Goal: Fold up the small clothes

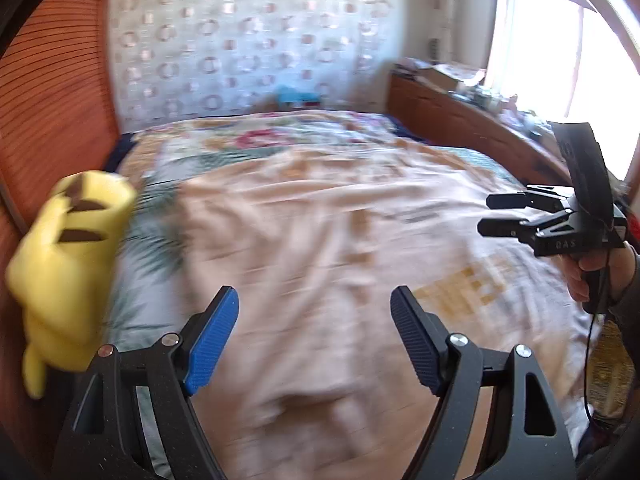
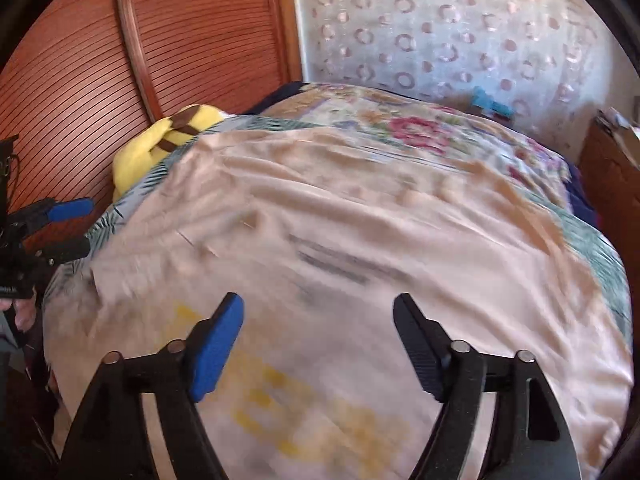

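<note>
Peach-pink garment [image 2: 340,240] covers most of the bed, blurred grey lettering at centre, yellow blocky print toward 6 o'clock in the right wrist view. Bedspread [image 2: 400,128] beneath: cream with red-pink flowers and green leaf fronds, at 12 to 1 o'clock. Yellow plush toy [image 1: 68,264] with brown stripes, 9 o'clock in the left wrist view. Wardrobe door [image 2: 80,60]: reddish-brown, slatted. Wallpaper [image 1: 248,40]: pale, pinkish ring pattern. Left tongs [image 1: 314,340] and right tongs [image 2: 320,346]: black, one blue pad each.

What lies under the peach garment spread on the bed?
Under the peach garment a leaf-and-flower bedspread shows past its edges. Whatever lies beneath the garment's middle is covered and cannot be seen.
</note>
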